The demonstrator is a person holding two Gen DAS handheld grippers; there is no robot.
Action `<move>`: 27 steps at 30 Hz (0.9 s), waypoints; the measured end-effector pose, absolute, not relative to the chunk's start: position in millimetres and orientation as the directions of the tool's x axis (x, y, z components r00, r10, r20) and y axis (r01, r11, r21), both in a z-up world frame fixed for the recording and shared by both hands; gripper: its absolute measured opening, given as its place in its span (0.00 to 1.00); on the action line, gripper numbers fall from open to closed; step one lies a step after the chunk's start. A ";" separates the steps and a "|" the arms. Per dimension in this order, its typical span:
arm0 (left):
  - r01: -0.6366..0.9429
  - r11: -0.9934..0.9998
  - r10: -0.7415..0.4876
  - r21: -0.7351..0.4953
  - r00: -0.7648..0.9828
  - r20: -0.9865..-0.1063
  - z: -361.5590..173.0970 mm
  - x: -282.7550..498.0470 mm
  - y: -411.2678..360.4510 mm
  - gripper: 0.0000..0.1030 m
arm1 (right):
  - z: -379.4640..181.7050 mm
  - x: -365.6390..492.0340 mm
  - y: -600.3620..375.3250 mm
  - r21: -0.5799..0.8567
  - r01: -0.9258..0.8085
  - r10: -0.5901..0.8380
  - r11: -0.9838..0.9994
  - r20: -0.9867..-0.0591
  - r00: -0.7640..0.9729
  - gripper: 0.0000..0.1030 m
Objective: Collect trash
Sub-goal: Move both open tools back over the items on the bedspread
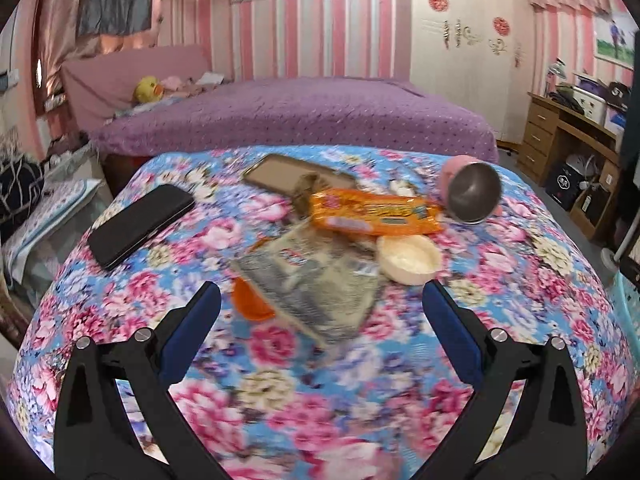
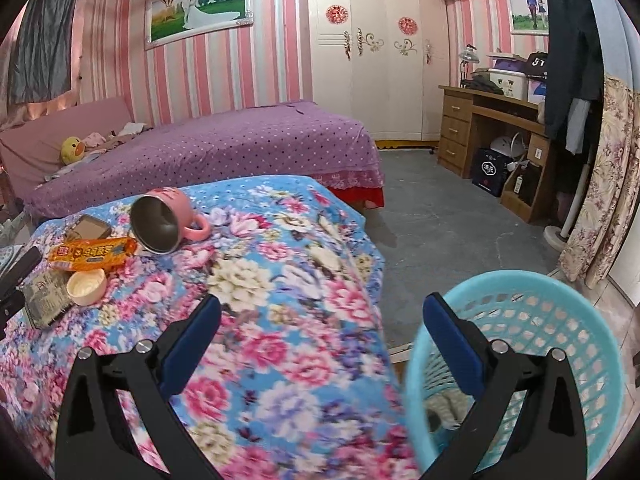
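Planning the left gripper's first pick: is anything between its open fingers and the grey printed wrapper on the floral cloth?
Nothing visible blocks it. The left gripper is open, and the flat grey printed wrapper lies straight ahead. A small orange cap sits at its left edge and a cream round lid at its right.

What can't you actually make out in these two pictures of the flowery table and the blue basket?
- Basket contents: in the right wrist view the right gripper finger and the blue basket wall hide most of the pale scrap inside.
- Grey wrapper: print blurred in the left wrist view; cut short by the left gripper in the right one.
- Orange scrap: partly under that wrapper.
- Black phone: screen dark, nothing readable.
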State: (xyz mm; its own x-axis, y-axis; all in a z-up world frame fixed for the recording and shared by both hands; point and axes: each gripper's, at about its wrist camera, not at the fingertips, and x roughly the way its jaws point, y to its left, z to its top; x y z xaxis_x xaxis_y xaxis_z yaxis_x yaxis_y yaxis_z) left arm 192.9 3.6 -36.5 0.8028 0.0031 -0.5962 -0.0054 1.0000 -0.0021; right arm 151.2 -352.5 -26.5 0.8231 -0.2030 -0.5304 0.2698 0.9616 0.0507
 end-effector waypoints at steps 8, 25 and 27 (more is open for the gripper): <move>-0.059 0.996 -0.005 -0.071 0.735 -0.678 -51.7 210.3 50.0 0.95 | -33.2 163.4 -317.2 -0.031 0.297 -0.265 0.954 -0.546 0.795 0.96; -0.046 0.996 -0.020 -0.080 0.740 -0.672 -57.8 229.7 36.7 0.94 | -47.1 170.2 -338.1 0.072 0.370 -0.235 0.926 -0.655 0.718 0.96; -0.026 0.996 -0.039 -0.085 0.734 -0.678 -59.2 231.7 31.8 0.92 | -49.9 169.3 -341.8 0.118 0.373 -0.205 0.920 -0.667 0.716 0.96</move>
